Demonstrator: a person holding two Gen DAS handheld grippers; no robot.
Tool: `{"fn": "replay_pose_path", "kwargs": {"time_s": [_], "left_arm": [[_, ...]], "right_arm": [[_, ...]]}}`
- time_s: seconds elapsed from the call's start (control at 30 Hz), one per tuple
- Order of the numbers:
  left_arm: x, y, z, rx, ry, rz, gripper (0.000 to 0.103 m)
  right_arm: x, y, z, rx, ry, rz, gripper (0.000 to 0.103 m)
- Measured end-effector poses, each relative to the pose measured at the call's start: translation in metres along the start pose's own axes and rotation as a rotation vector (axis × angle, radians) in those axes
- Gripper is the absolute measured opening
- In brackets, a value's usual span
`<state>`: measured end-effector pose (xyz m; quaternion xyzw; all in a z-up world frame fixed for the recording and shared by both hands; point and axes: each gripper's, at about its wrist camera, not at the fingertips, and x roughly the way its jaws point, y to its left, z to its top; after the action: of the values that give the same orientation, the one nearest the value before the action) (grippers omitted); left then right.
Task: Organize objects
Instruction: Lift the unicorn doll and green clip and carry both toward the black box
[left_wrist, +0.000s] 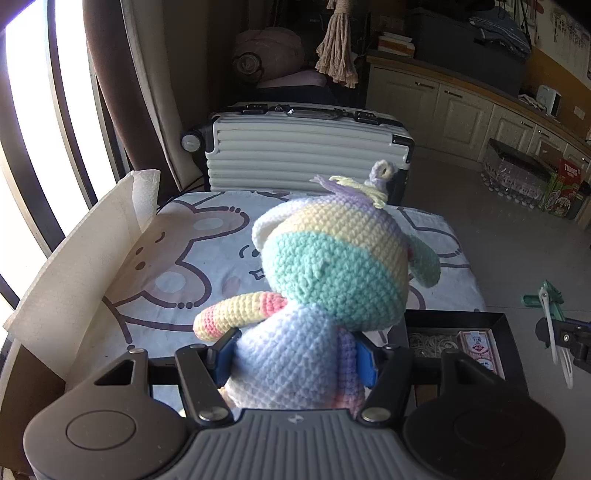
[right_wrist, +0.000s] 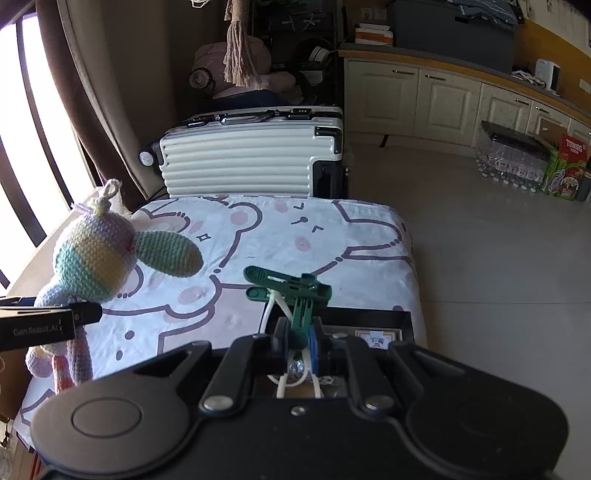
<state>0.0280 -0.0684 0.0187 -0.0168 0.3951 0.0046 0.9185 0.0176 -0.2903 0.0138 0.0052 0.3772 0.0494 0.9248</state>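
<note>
- Two things are lifted at once, so the sorting looks mid-way: neither is put down yet, and where each belongs cannot be told.
- Left hand-held gripper (left_wrist: 293, 354) is clamped on the crocheted doll (left_wrist: 325, 288), its blue pads squeezing the pale-blue body from both sides; the doll hangs above the cartoon-print cloth (left_wrist: 192, 258) on the desk.
- Doll's look: soft yarn, a banded head of mint, yellow and lilac, a striped arm, a loop on top.
- Black tray (left_wrist: 506, 325) lies at the desk's near right edge, already holding a card box (left_wrist: 476, 343) and rubber bands.
- Right hand-held gripper (right_wrist: 297, 347) is shut on a green plastic clip (right_wrist: 291, 290) with white cord, held above that tray.
</note>
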Motion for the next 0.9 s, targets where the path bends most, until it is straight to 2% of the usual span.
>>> {"fn": "replay_pose_path", "kwargs": {"time_s": [0.3,0.63,0.9], "left_arm": [[0.002,-0.022,0.003,-0.007,-0.032,-0.057,0.063],[0.019,-0.064,0.011,0.015,-0.096,-0.183,0.063],[0.048,-0.1,0.014,0.037,-0.111,-0.285,0.063]], "right_arm": [[-0.003,-0.017,0.0,0.044,-0.028,0.008,0.011],[-0.001,-0.047,-0.001,0.103,-0.045,0.002,0.011],[0.02,-0.074,-0.008,0.15,0.008,0.006,0.011]]}}
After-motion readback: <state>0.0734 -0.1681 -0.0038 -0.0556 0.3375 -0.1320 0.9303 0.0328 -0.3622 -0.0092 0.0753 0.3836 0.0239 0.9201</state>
